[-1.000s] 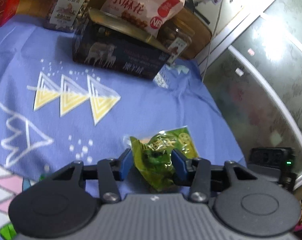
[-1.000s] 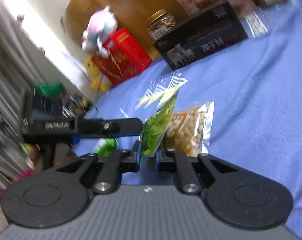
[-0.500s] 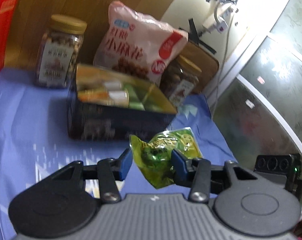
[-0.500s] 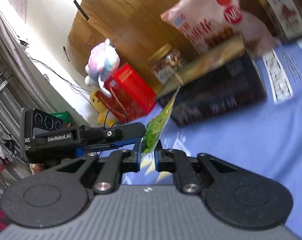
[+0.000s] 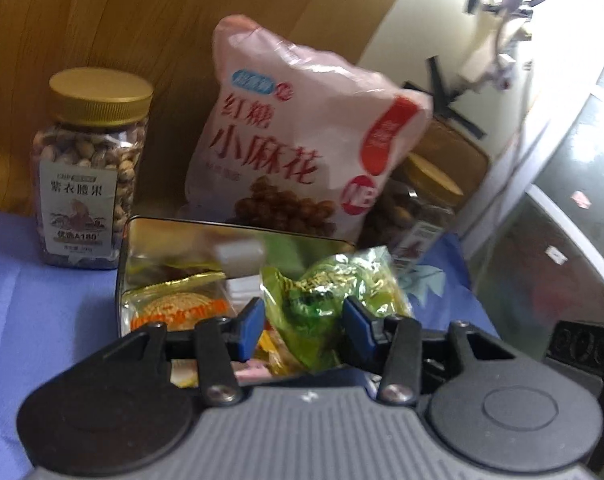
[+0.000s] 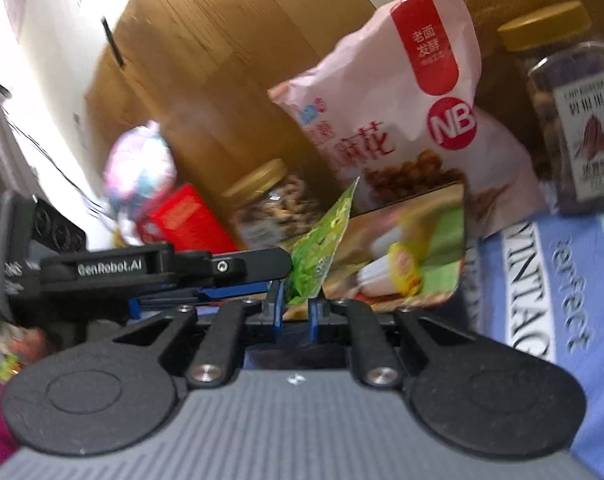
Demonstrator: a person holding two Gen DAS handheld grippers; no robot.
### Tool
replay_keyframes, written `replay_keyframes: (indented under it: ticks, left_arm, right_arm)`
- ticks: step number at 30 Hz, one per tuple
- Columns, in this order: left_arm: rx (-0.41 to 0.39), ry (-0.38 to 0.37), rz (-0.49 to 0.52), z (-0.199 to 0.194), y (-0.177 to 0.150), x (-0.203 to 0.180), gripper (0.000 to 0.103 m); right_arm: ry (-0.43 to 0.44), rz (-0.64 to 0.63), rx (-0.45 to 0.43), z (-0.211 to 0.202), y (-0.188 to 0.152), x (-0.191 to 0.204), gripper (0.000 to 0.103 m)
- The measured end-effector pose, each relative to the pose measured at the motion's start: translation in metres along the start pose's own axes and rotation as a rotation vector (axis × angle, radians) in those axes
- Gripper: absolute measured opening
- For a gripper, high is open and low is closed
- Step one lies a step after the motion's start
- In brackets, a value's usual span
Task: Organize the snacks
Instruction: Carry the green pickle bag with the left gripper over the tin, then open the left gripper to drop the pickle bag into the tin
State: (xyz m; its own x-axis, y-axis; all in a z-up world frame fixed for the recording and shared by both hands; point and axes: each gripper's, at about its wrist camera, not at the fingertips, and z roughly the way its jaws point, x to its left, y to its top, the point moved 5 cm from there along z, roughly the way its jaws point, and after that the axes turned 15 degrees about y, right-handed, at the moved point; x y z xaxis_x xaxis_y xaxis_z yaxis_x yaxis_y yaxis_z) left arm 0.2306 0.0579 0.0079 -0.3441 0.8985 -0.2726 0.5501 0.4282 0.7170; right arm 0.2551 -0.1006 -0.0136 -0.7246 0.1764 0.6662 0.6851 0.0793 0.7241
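Note:
A green snack packet (image 5: 318, 304) hangs over the open metal tin (image 5: 237, 227), which holds an orange packet (image 5: 177, 308) and other wrapped snacks. My left gripper (image 5: 304, 330) is shut on the green packet, blue pads pressing on both its sides. In the right wrist view the same packet (image 6: 322, 244) stands edge-on above the tin (image 6: 406, 200). The left gripper's body (image 6: 161, 268) reaches it from the left. My right gripper (image 6: 295, 310) is opening; the packet's lower edge sits between its pads, with a gap on the right side.
A pink snack bag (image 5: 302, 140) leans on the wooden board behind the tin. Gold-lidded nut jars stand to the tin's left (image 5: 89, 168) and right (image 5: 418, 208). A red box (image 6: 185, 220) and a plush toy (image 6: 137, 164) sit further left. Blue printed cloth (image 6: 542, 300) covers the surface.
Both grippers carried the green packet from low over the blue cloth up and forward to above the open tin. The right gripper's pads have spread slightly.

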Motion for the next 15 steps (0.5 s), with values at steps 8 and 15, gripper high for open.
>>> replay_keyframes:
  ticks: [8,15]
  left_arm:
    - [-0.005,-0.014,0.014,-0.02,-0.013,0.006,0.045]
    - [-0.024,-0.054,0.023,-0.096,-0.065,0.039,0.051]
  right_arm:
    - [-0.253,-0.213,-0.046,-0.015,-0.001,0.005,0.055]
    - [-0.249,-0.177,-0.107,-0.057,-0.033,0.035,0.055]
